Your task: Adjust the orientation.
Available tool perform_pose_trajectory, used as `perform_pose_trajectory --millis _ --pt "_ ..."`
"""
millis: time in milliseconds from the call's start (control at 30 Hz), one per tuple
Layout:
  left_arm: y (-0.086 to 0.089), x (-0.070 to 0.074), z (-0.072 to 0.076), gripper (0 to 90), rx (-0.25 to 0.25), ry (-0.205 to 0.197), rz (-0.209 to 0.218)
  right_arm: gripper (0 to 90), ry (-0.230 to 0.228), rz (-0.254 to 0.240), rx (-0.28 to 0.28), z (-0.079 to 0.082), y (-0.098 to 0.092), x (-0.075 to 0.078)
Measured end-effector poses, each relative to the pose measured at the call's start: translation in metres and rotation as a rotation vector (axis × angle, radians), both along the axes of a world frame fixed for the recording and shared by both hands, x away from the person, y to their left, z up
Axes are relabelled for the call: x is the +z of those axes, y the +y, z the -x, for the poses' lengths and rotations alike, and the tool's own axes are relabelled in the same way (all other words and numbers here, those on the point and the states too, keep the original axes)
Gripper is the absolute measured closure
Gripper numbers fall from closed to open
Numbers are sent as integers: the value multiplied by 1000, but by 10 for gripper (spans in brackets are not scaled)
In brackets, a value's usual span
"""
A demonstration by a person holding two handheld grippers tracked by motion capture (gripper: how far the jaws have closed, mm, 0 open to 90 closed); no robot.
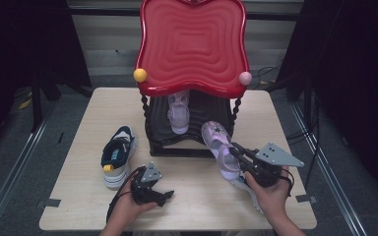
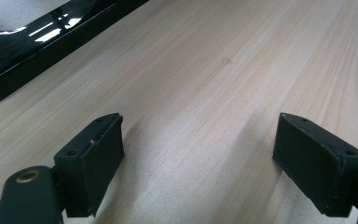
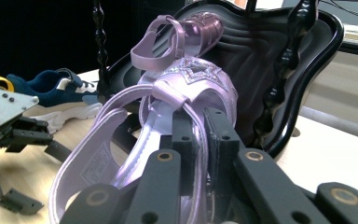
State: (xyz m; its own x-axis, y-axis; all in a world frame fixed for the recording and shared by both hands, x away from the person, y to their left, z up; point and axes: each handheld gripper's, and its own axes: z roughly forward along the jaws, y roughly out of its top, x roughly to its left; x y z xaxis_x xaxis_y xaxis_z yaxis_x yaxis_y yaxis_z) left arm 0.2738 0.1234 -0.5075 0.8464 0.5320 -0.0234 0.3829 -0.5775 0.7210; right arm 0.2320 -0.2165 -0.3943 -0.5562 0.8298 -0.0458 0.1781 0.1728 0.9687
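Lilac sandal (image 1: pixel 220 150) seen from the high view pinched by the right gripper (image 1: pixel 240 154) at its side strap, toe aimed at the black lower shelf (image 1: pixel 204 114) of the red-topped rack (image 1: pixel 192 44), twin sandal (image 1: pixel 178 112) already parked there. Left gripper (image 1: pixel 163 195) resting on the wooden table (image 1: pixel 78 196) near the navy sneaker (image 1: pixel 117 155), holding nothing.

From the left gripper view: jaws spread wide over bare tabletop (image 2: pixel 223 70), rack base (image 2: pixel 37 42) off to one corner.

From the right gripper view: jaws clamped tight on a thin strip of the sandal (image 3: pixel 168 107), sole hanging free below. Likely trouble: thin glossy strap slipping out, or the shoe swinging and pivoting in so narrow a grip; toe catching the twisted post (image 3: pixel 284 70) or shelf lip; nudging the twin off its place.
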Motion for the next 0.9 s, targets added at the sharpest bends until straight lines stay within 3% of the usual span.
perform_pose_trajectory --millis 333,900 --pt "0 0 0 155 0 -1 -1 827 -9 10 -40 -13 16 -2" --pt "0 0 0 156 -1 2 6 828 -57 8 -161 -31 33 -6"
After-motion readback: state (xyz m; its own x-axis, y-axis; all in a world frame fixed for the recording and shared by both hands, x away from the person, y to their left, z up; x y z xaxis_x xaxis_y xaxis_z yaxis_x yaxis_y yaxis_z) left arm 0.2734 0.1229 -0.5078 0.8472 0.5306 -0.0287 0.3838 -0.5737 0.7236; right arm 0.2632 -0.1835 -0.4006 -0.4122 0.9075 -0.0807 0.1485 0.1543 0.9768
